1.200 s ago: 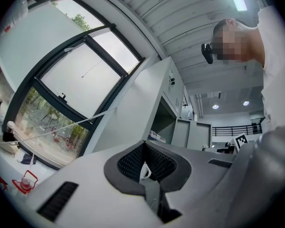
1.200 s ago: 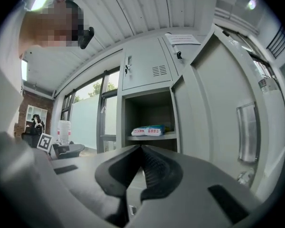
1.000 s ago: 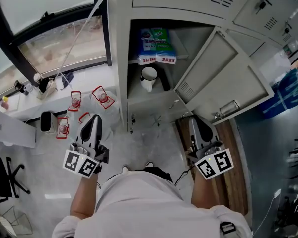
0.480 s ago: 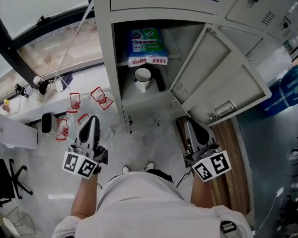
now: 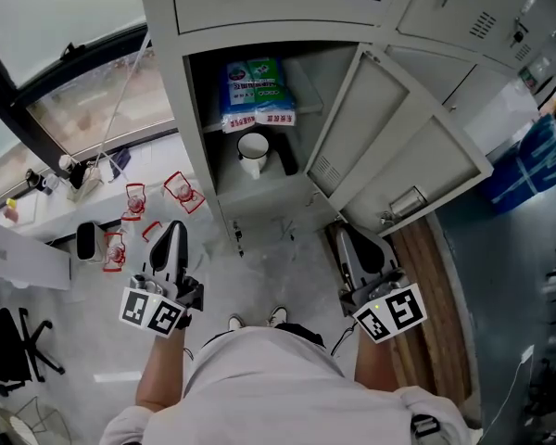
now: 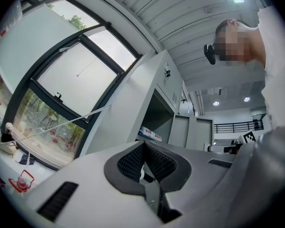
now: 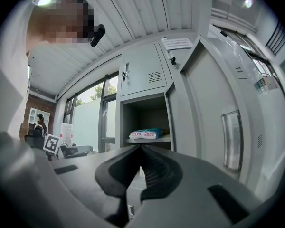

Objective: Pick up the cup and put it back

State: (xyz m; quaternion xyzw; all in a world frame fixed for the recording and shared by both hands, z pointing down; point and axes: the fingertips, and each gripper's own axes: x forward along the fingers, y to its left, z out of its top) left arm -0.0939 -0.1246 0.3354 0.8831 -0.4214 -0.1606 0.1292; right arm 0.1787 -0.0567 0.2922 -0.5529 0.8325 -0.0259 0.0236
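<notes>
White cup (image 5: 253, 148) upright in open locker (image 5: 308, 77), far centre (under the shelf with a blue-green packet (image 5: 257, 91)), left gripper (image 5: 172, 233) and right gripper (image 5: 344, 239) near, both closed, empty.

- Package (image 5: 257, 86): printed wrapper, lettering too small to read.
- Sheet (image 7: 177, 43) on locker (image 7: 142, 75): writing illegible.
- No other text can be read.
</notes>
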